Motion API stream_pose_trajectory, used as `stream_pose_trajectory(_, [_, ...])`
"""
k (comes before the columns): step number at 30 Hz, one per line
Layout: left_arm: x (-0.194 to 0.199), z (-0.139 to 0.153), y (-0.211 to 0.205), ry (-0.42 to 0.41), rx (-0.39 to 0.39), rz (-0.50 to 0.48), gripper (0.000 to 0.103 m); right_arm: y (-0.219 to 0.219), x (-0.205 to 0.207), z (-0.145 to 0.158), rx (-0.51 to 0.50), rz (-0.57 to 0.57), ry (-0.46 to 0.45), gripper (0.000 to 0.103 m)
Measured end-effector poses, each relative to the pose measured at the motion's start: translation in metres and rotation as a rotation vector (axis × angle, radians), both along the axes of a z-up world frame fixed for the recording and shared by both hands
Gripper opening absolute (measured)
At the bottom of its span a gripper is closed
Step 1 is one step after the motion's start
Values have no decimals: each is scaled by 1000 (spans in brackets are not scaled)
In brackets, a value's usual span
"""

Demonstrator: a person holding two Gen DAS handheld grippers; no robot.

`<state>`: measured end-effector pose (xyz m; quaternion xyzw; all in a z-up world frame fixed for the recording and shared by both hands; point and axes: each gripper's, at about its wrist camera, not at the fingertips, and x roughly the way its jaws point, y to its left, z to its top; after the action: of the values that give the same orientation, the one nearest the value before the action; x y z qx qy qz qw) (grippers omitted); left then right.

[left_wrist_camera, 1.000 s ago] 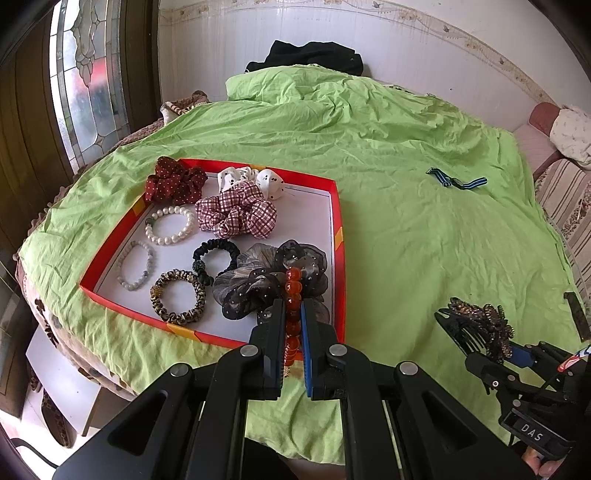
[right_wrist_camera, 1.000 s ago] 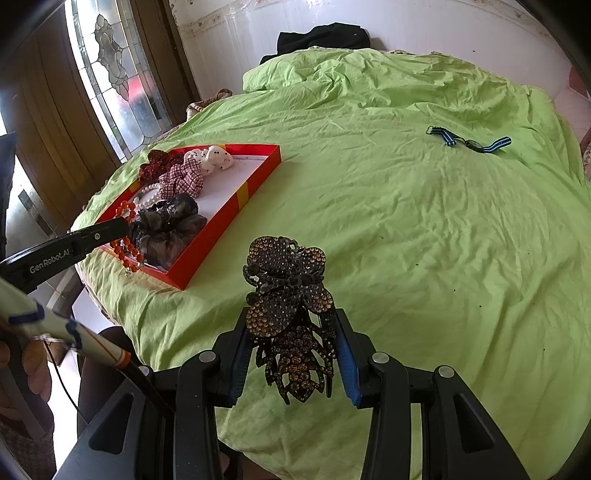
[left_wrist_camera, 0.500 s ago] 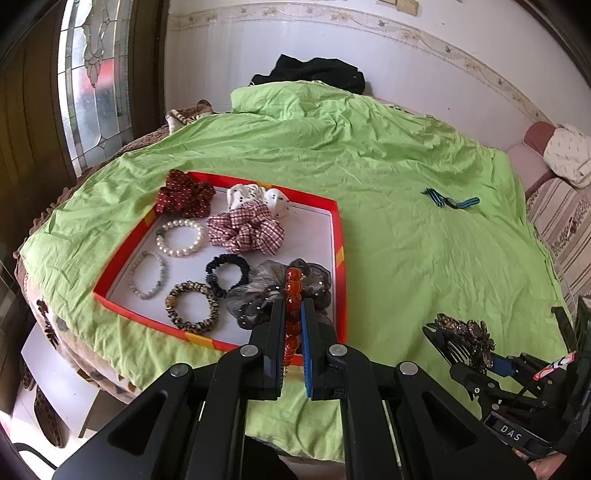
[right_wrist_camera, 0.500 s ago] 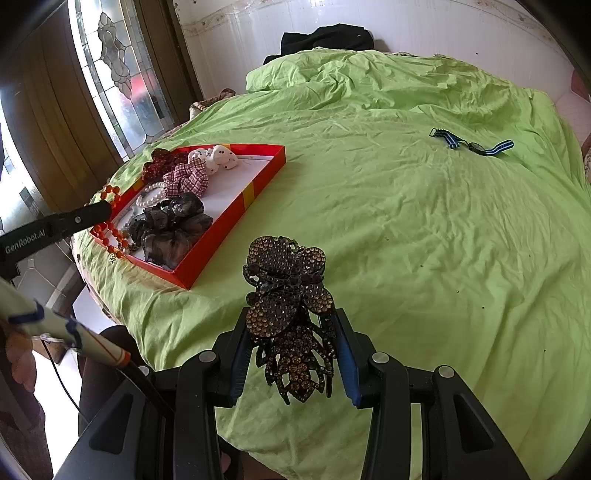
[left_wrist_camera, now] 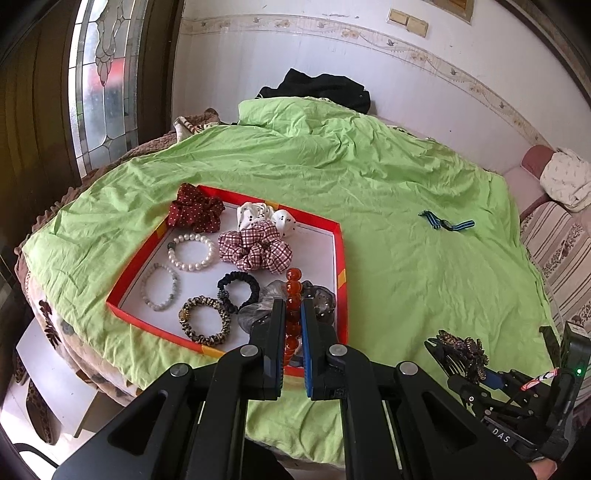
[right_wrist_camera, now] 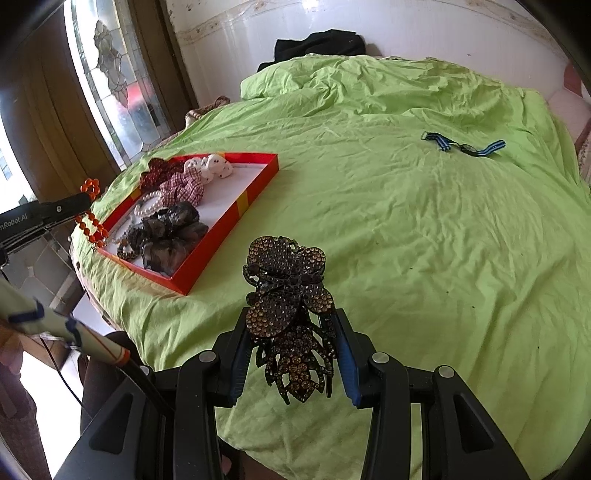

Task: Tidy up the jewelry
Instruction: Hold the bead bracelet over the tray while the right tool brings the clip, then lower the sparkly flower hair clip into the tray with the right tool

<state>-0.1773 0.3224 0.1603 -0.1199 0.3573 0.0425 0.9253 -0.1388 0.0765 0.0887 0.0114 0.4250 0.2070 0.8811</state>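
Red tray point(left_wrist_camera: 341, 258) of scrunchies and bracelets on green bed point(left_wrist_camera: 424, 266); both tongs loaded.
Left tongs point(left_wrist_camera: 292, 314) clenched on orange bead bracelet point(left_wrist_camera: 293, 284), hanging lengthwise above tray's near edge. Right tongs point(right_wrist_camera: 291, 325) grasping rhinestone hair claw point(right_wrist_camera: 288, 295), long axis along fingers; striped strap point(right_wrist_camera: 463, 146) beyond.

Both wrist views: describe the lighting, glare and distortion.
Left wrist view: daylight from the stained-glass window, fisheye bowing the wall border, corners black. Right wrist view: wall blown out white, window glaring, hair claw in the right tongs sharp.

Red bead bracelet point(left_wrist_camera: 292, 314) between jaws
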Motion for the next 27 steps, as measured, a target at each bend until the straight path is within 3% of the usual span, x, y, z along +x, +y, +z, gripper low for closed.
stream_pose_trajectory(7, [-9,13,-13,-10,37,-5,7,-16,-2,2,57,-26,7,45])
stream_pose_trajectory(18, [-37,55,-60,-58,118,-51,8,-58,-31,32,160,-72,-70,45])
stream_pose_trajectory(22, [-42,69,-62,-73,91,-70,8,-70,-36,41,186,-75,-91,45])
stream_pose_trajectory(27, [-25,76,-38,-45,0,-92,7,-72,-24,39,215,-74,-67,45])
